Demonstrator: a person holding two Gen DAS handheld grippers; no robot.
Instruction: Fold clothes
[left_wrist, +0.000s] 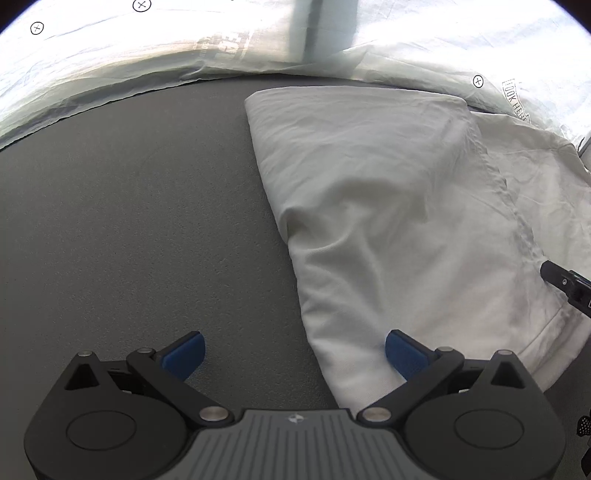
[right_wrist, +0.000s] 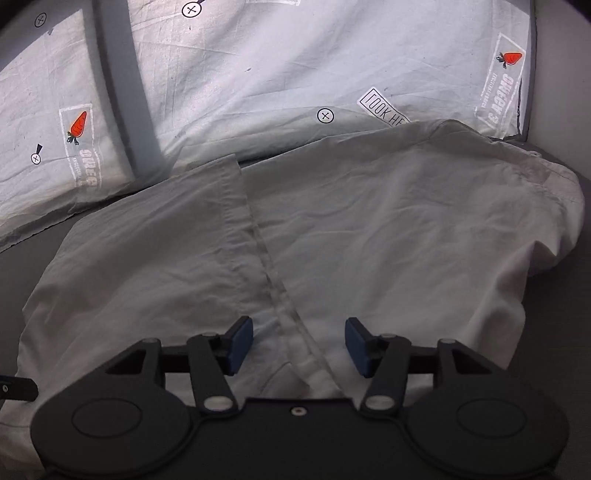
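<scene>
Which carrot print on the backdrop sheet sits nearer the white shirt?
The right-hand carrot print, above the white shirt's far right corner; the other carrot print lies far left, beyond the grey post.

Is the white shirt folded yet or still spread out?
Partly folded: the white shirt has one side panel laid over its middle, hem edge showing; the far side bulges unfolded.

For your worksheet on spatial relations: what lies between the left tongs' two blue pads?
In the left wrist view, between the left tongs lie bare grey mat and the white garment's edge.
</scene>
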